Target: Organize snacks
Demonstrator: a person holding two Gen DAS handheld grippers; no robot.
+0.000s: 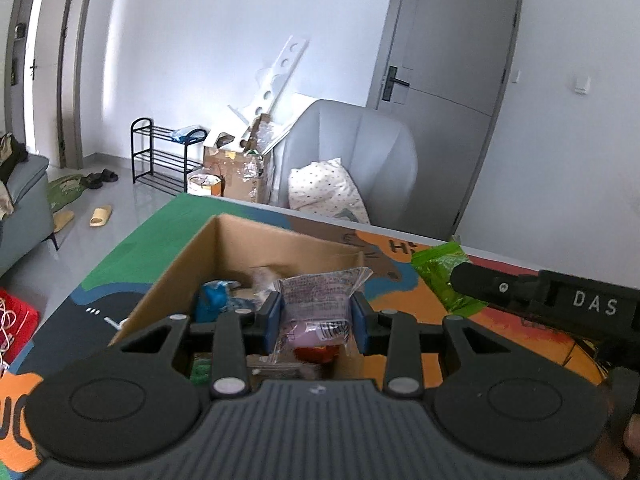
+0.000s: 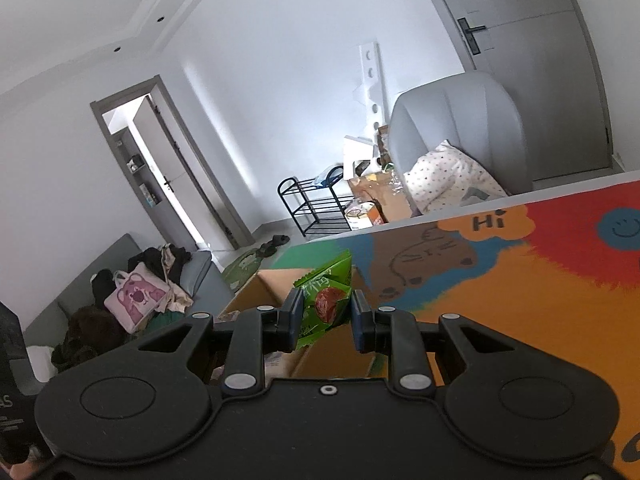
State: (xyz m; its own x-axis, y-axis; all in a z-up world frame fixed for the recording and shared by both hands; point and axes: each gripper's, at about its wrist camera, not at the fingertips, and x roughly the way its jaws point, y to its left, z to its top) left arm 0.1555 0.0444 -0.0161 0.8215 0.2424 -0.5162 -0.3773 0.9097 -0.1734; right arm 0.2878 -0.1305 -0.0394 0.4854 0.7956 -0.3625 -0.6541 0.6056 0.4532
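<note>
Both wrist views close above cardboard box [image 1: 256,256], tilted downward, sharing armchair [image 2: 452,112]

Colourful table [image 1: 400,364] carries open cardboard box [image 1: 280,244].

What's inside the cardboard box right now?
Inside the cardboard box: a blue packet and clear wrappers. The left gripper, holding a pink snack pack, covers the rest.

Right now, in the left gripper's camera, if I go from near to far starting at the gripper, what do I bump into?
Left gripper squeezing a clear snack packet → cardboard box → grey armchair with a dotted pillow → grey door.
</note>
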